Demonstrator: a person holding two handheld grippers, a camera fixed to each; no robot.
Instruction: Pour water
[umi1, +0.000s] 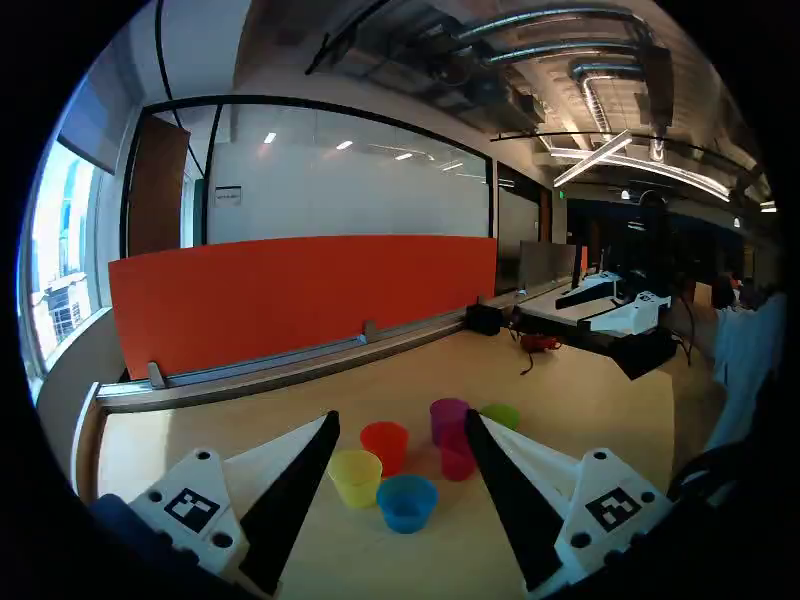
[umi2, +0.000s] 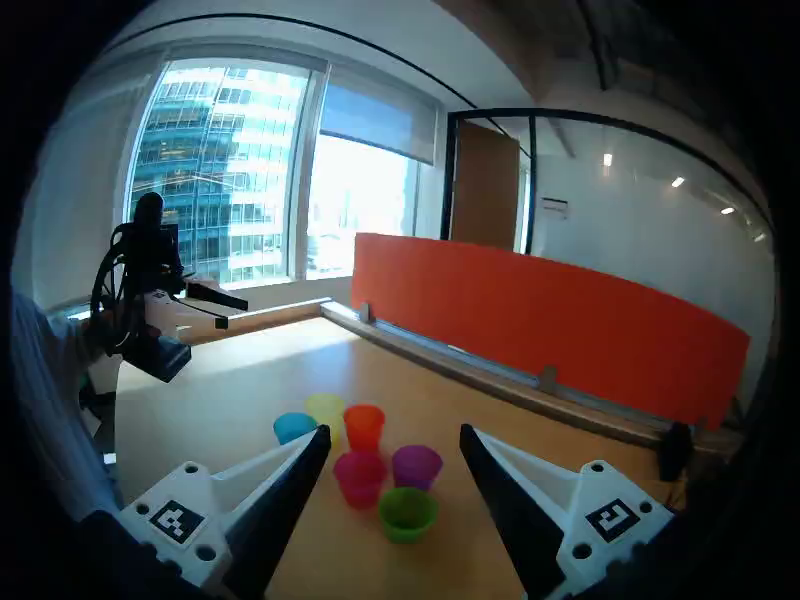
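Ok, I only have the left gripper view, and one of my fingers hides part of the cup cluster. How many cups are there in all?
Observer: Six, all plain in the right gripper view: blue cup, yellow cup, orange cup, pink cup, purple cup, green cup.
Operator: Which one is nearest the right gripper?
Observer: The green cup, framed between the open fingers of the right gripper.
Operator: And what's behind my side?
Observer: A big window with a tall glass building outside. Your left gripper is seen in front of it, off to the side of the cups.
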